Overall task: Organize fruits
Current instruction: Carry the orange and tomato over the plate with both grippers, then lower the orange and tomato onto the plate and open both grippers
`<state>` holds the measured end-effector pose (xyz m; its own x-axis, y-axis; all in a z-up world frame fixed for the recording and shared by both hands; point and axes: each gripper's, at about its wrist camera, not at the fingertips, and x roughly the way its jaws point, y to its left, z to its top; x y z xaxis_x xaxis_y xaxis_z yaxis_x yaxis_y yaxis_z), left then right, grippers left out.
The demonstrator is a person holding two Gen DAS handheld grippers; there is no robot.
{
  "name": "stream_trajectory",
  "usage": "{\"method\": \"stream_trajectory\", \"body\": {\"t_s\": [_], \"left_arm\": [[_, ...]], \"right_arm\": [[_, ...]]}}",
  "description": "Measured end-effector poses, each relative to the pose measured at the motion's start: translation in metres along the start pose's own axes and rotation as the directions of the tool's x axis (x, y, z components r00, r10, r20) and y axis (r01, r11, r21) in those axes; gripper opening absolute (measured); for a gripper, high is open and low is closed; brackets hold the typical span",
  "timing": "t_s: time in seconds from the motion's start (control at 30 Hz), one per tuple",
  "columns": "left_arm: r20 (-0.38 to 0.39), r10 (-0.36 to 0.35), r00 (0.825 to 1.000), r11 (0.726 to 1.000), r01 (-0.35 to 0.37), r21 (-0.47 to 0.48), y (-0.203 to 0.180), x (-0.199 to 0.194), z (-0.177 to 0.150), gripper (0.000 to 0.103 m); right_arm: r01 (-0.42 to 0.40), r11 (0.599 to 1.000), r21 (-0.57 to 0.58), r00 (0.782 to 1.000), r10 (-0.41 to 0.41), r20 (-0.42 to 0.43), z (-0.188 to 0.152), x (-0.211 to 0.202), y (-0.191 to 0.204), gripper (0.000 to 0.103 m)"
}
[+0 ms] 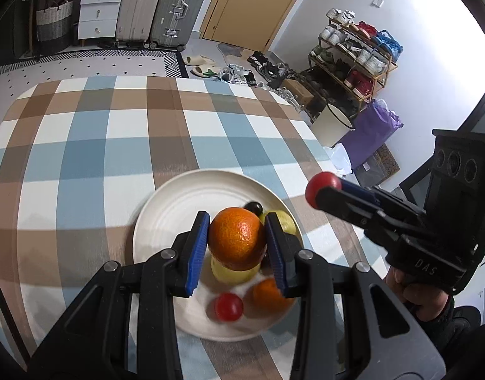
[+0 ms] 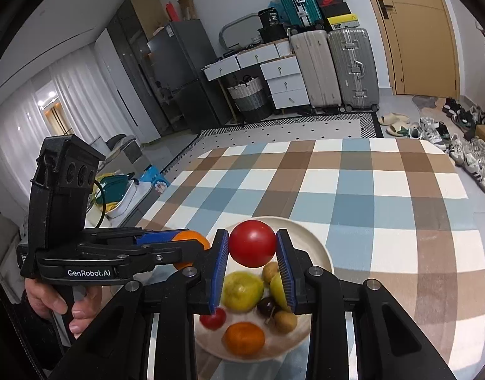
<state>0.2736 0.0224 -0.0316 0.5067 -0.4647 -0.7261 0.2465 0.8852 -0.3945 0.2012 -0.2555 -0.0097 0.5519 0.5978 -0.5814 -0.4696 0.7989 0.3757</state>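
My left gripper (image 1: 237,241) is shut on an orange (image 1: 236,242), held above a white plate (image 1: 166,221) on the checked tablecloth. My right gripper (image 2: 252,248) is shut on a red tomato (image 2: 252,243), also above the white plate (image 2: 318,247). On the plate lie a yellow-green fruit (image 2: 241,290), a second orange (image 2: 245,338), a small red tomato (image 2: 213,318), a dark grape (image 2: 266,305) and small brown fruits (image 2: 285,321). The right gripper (image 1: 315,191) with its tomato (image 1: 323,190) shows at the right of the left wrist view. The left gripper (image 2: 191,245) with its orange (image 2: 193,240) shows at the left of the right wrist view.
The checked tablecloth (image 1: 115,145) stretches beyond the plate. Past the table's far edge are suitcases (image 2: 353,69), white drawers (image 2: 283,79), a basket (image 2: 250,98), a shoe rack (image 1: 353,60) and shoes on the floor (image 2: 464,148). A person's hand (image 2: 52,300) holds the left gripper's handle.
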Motion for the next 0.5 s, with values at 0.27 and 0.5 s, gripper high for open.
{"method": "stream_trajectory", "body": {"t_s": [0.27,0.5], "left_arm": [[-0.027,0.012,1.000,0.999,-0.013,-0.033,0.013,0.041,0.009,0.033],[-0.053,0.001,0.999,0.999,-0.003,-0.053,0.025,0.068,0.009,0.033]], "right_arm": [[-0.005,0.999,0.048,0.999,0.007,-0.037,-0.003,0.039,-0.022,0.031],[-0.003,0.995,0.100,0.998,0.009,-0.058,-0.010,0.066,-0.038,0.031]]}}
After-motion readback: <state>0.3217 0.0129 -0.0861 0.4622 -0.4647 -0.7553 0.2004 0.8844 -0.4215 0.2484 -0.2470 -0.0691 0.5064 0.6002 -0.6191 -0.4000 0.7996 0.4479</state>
